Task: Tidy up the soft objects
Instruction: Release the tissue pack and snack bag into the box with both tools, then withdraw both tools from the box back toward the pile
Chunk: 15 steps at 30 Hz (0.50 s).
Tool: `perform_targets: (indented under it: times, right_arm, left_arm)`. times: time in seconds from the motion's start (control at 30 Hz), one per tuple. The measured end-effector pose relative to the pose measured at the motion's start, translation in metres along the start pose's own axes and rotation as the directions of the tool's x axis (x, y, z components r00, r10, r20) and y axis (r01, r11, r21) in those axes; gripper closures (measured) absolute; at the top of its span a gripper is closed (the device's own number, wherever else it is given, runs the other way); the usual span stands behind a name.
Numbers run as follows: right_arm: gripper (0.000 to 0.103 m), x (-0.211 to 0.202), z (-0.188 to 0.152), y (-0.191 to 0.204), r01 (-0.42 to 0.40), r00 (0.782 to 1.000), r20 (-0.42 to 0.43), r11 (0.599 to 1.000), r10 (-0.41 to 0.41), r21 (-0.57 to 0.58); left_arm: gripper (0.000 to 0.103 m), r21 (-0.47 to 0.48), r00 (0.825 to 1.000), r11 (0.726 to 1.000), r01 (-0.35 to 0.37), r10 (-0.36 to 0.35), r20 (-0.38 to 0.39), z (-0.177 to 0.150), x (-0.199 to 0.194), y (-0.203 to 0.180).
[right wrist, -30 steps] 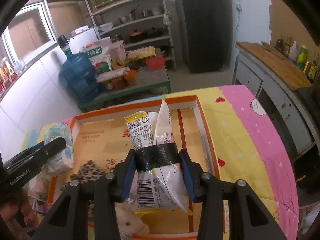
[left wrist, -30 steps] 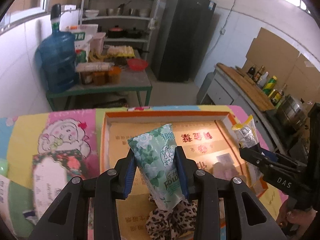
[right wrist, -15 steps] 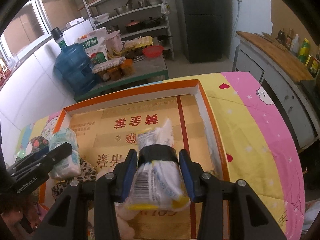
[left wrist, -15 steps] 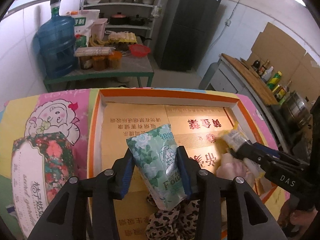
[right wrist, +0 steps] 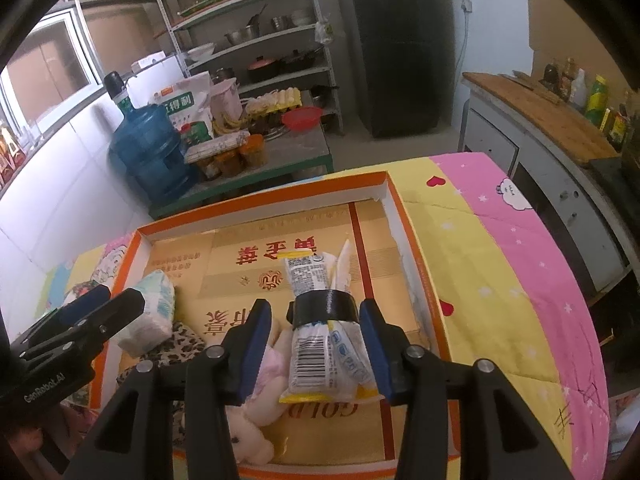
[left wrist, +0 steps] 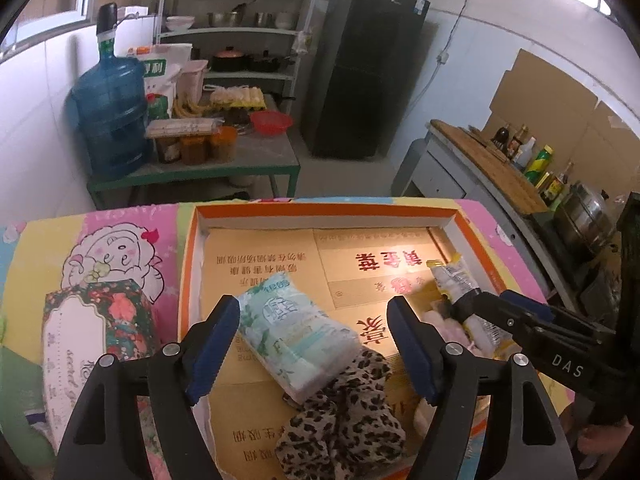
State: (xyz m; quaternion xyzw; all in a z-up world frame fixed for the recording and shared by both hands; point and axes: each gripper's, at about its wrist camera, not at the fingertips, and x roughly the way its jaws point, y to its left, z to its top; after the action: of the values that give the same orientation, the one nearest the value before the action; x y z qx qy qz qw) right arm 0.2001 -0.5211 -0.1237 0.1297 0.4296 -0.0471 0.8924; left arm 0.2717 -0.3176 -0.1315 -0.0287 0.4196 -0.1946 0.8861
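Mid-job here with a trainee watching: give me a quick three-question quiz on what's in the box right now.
1. True or false: the left hand-held gripper is clamped on the tissue pack.
2. Inside the orange-rimmed box, the tissue pack's near end lies on: A) a leopard-print cloth; B) a red bowl; C) a water jug.
3. What holds the bundle of packets together?

Key
1. False. Its jaws have just been opening and stand wide; the pack lies between them with neither pad pressing on it.
2. A.
3. A black band wrapped round its middle.
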Motion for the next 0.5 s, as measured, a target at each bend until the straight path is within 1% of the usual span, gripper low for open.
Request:
perform_targets:
  times: [0.3,0.5]
  right_arm:
    - [0.057,-0.028,-0.010,0.009,-0.010,0.999,0.040,1.000,0.009,0.028]
    - [0.057,-0.050,-0.019,0.025,-0.022,0.998,0.065,0.999,0.020,0.035]
  left_arm:
    - [0.026,0.020,0.998,0.999,0.026,-0.027,0.057,-0.002,-0.038,-0.002]
    - [0.026,0.022,0.994,1.000,0.011,-0.014,0.106,-0.008,-0.073,0.005]
